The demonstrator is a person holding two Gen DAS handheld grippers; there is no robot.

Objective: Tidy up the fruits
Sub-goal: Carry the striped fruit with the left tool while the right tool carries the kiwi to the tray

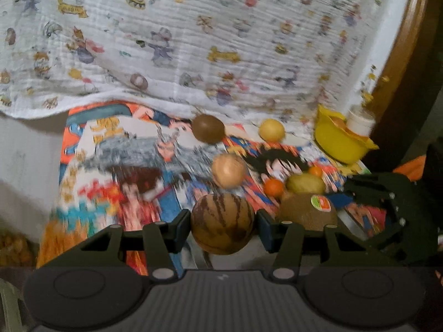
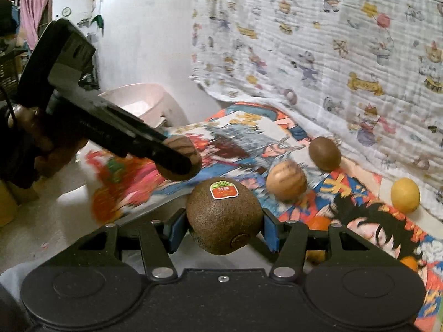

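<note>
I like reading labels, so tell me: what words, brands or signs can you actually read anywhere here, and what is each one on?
"magic": on a yellow banner printed on the white cartoon cloth.
Red and green sticker on the kiwi held in the right gripper: has characters, too small to read.
Large yellow characters on the comic-print cloth: too blurred to read.

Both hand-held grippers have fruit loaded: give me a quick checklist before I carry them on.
1. Left hand-held gripper shut on striped brown fruit: ok.
2. Right hand-held gripper shut on stickered kiwi: ok.
3. Both fruits lifted off the printed cloth: ok.
4. Yellow bowl has room: cannot tell.
5. Loose fruit left on the cloth, such as the lemon: not ok.
</note>
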